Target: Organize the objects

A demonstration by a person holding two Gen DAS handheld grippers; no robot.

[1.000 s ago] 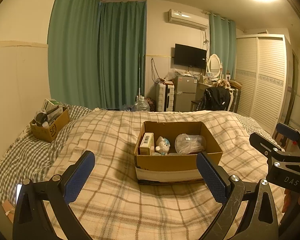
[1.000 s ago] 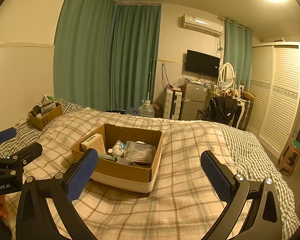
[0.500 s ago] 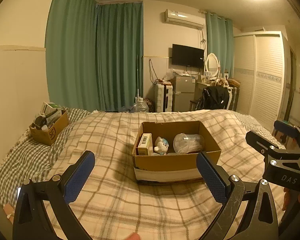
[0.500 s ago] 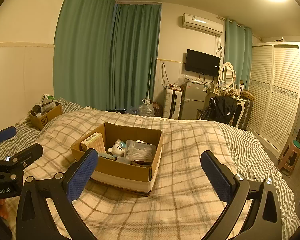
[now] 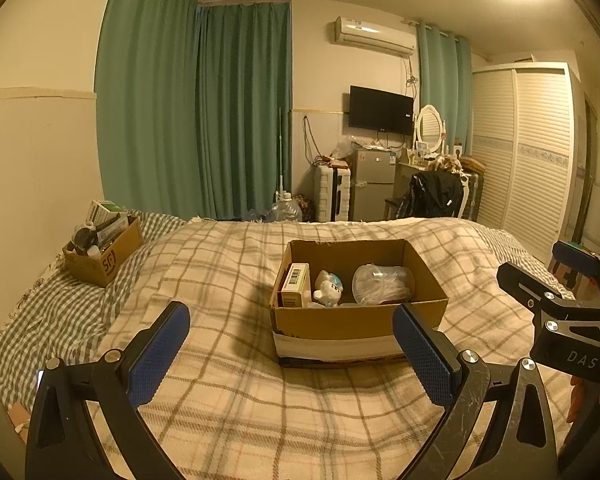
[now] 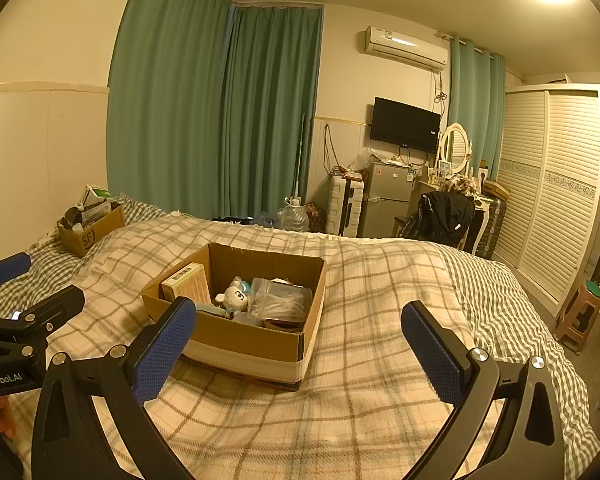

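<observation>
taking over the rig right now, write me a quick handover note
Left claw: open, empty, held above the plaid blanket.
Right claw: open, empty, also short of the box.
Open cardboard box sits mid-bed and holds a small carton, a white plush toy and a clear plastic container.
A second, fuller cardboard box stands at the far left of the bed.
Done: nothing that can be told from here.
Left: pick and sort the items; which go where is unclear.

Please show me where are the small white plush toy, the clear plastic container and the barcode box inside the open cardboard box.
white plush toy (image 5: 327, 289), left wrist view, its body.
clear plastic container (image 5: 380, 283), left wrist view, its lid.
barcode box (image 5: 296, 285), left wrist view, its top face.
</observation>
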